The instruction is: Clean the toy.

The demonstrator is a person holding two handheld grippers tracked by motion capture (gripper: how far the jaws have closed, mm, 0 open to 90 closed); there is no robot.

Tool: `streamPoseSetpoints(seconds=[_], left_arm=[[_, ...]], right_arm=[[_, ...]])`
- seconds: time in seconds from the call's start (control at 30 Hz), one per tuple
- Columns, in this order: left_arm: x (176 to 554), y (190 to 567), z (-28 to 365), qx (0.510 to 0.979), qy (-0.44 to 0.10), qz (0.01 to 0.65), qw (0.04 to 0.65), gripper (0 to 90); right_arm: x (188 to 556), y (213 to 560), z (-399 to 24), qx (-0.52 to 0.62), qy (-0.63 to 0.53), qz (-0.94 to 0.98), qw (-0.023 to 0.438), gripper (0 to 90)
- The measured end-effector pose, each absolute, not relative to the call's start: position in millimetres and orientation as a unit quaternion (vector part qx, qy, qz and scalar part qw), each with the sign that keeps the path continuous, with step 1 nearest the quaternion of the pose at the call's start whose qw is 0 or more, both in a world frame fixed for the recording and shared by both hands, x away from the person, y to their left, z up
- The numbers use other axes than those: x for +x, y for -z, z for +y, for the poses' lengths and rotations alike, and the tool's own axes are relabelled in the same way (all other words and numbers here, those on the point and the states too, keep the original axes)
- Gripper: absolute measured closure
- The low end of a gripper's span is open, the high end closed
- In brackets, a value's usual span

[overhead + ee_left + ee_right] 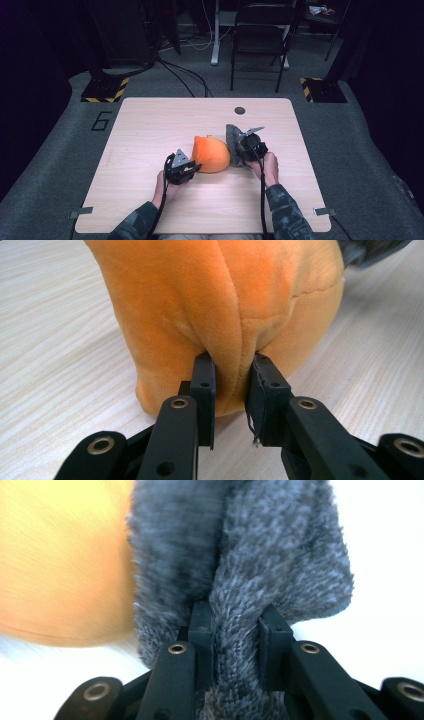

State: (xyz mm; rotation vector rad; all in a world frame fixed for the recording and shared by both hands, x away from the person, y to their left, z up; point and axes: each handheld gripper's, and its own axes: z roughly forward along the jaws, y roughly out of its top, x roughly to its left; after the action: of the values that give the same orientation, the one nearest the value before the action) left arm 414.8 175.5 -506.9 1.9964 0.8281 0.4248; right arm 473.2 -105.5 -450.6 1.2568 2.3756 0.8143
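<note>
An orange plush cushion [211,153] lies in the middle of the wooden table [150,135], and a grey fuzzy cloth [233,137] sits against its right side. My left gripper [192,167] is at the cushion's near left and is shut on a pinched fold of the orange plush cushion [225,305]; the left gripper [232,385] has the fold squeezed between its pads. My right gripper [244,150] is shut on the grey cloth [250,555]. In the right gripper view the right gripper [235,630] clamps a ridge of the fuzzy fabric, with the orange cushion [60,560] blurred at the left.
A small dark round hole [240,110] marks the table's far edge. Behind the table stand a folding chair [260,35] and two stands with yellow-black striped bases [105,90]. Bare tabletop surrounds the cushion on the left, front and far side.
</note>
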Motion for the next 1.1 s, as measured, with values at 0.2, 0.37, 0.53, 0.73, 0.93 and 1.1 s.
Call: streamPoseSetpoints(seconds=[0.2,0.37,0.53,0.73,0.93,1.1], left_arm=[[416.4,507.5,178.2,0.806,-0.167,0.343,0.453,74.6],[417.6,508.3,179.8,0.803,-0.164,0.348,0.455,74.5],[417.1,507.0,178.8,0.805,-0.17,0.343,0.453,72.1],[414.2,503.7,175.1,0.816,-0.205,0.337,0.422,47.4],[413.2,511.1,163.3,0.818,-0.247,0.32,0.409,51.0],[412.8,509.7,165.9,0.81,-0.243,0.322,0.425,72.1]], right_arm=[[456.7,420.8,-90.2,0.406,-0.349,0.826,0.175,73.2],[453.7,423.5,-80.3,0.392,-0.37,0.827,0.161,73.2],[459.0,440.7,-77.6,0.394,-0.361,0.832,0.15,73.2],[459.6,441.9,-77.2,0.394,-0.358,0.831,0.161,73.2],[459.7,442.1,-76.4,0.399,-0.357,0.829,0.165,73.2],[459.6,437.8,-78.3,0.399,-0.358,0.827,0.17,73.2]])
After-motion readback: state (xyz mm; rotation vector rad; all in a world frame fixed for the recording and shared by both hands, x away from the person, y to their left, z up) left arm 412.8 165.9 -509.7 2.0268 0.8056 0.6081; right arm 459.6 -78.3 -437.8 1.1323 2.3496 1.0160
